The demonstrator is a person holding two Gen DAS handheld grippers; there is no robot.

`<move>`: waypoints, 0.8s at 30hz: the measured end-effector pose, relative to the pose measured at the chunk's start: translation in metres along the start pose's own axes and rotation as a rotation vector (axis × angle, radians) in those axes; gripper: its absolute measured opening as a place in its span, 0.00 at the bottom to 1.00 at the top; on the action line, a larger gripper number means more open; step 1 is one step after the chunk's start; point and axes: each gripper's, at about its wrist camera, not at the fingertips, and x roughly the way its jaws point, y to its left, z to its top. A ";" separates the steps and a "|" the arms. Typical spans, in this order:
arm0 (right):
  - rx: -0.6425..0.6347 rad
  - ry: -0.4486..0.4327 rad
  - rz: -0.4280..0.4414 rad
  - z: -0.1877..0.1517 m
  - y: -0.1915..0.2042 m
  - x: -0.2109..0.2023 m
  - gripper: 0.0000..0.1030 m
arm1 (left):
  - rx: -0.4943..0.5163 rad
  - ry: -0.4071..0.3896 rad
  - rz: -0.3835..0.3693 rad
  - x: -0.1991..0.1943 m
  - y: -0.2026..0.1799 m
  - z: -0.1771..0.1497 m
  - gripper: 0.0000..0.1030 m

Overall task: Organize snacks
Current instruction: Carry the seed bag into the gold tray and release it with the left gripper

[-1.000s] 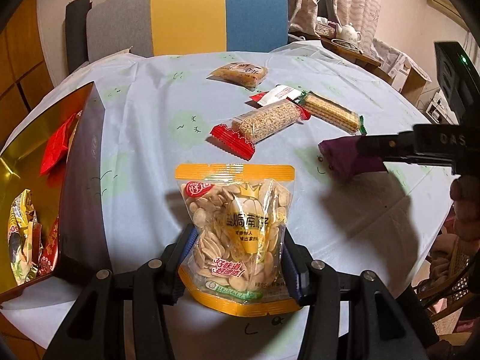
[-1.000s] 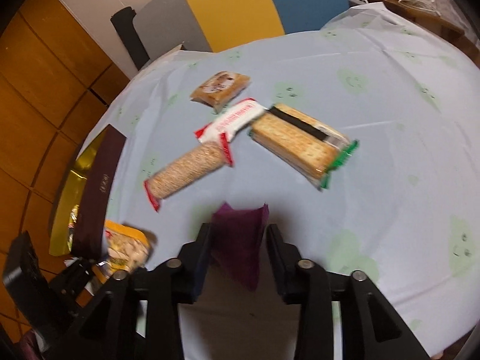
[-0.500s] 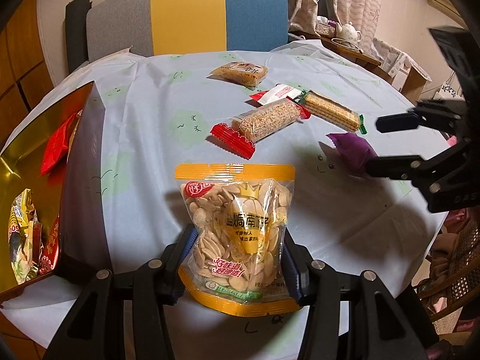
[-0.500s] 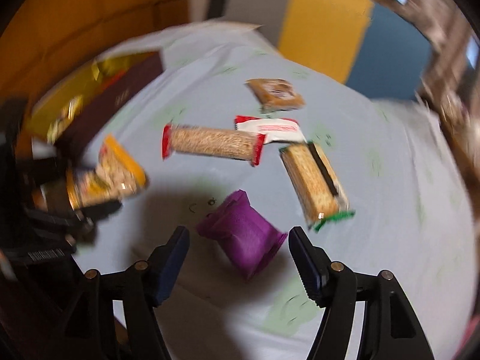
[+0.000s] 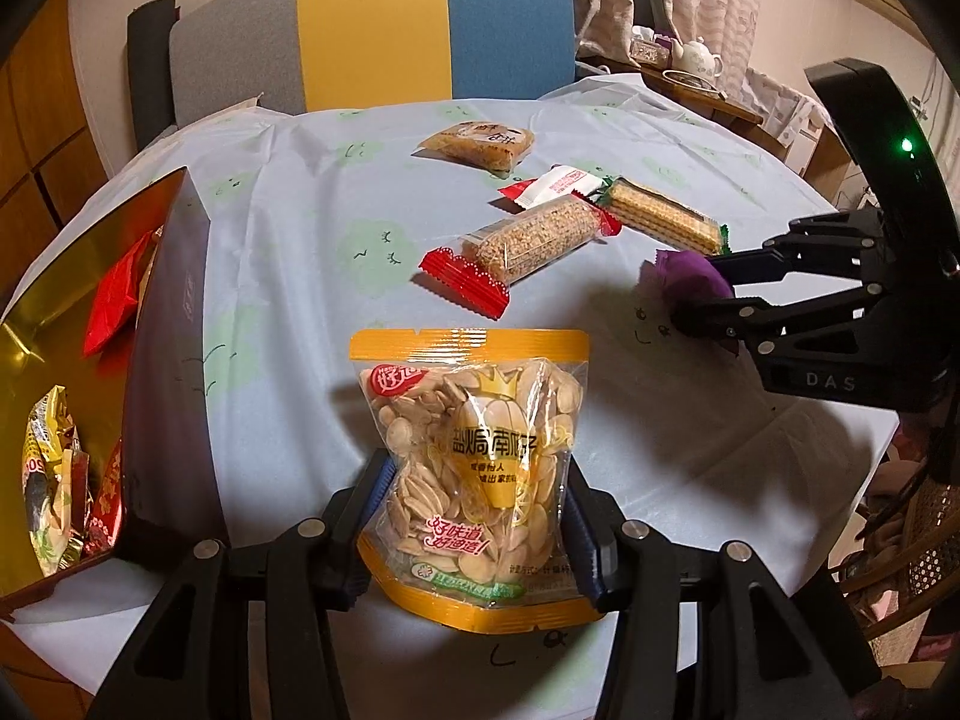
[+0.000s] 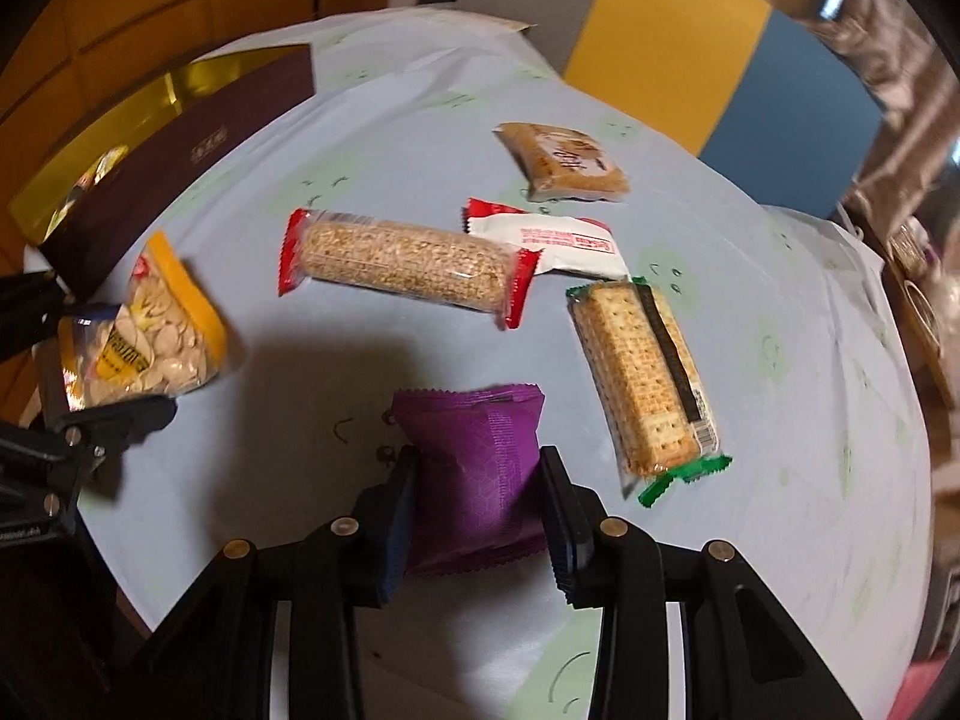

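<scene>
My left gripper (image 5: 474,510) is shut on a clear orange-trimmed bag of pumpkin seeds (image 5: 474,456), held upright over the table's near edge; the bag also shows in the right wrist view (image 6: 162,330). My right gripper (image 6: 480,492) has its jaws closed against a purple snack packet (image 6: 474,468); it also shows at the right of the left wrist view (image 5: 702,300), with the purple packet (image 5: 684,270) between the fingers. A gold-lined dark box (image 5: 72,360) with several snacks stands at the left.
On the light blue tablecloth (image 5: 288,252) lie a sesame bar in red-ended wrap (image 6: 402,264), a white and red packet (image 6: 552,240), a long cracker pack (image 6: 642,372) and a brown cake packet (image 6: 564,162). A grey, yellow and blue chair (image 5: 372,30) stands behind the table.
My right gripper opened and set the purple packet down half a second ago, then swung round and closed on it again. My left gripper with the seed bag has stayed still.
</scene>
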 end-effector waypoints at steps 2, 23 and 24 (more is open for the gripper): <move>0.037 -0.007 -0.006 -0.001 0.000 0.000 0.38 | 0.004 0.003 -0.009 -0.002 -0.001 0.002 0.50; 0.165 -0.026 -0.035 -0.004 0.001 -0.001 0.38 | -0.541 -0.101 0.049 -0.077 0.207 0.053 0.50; 0.166 -0.025 -0.036 -0.004 0.001 -0.001 0.38 | -0.555 -0.088 0.059 -0.073 0.215 0.052 0.50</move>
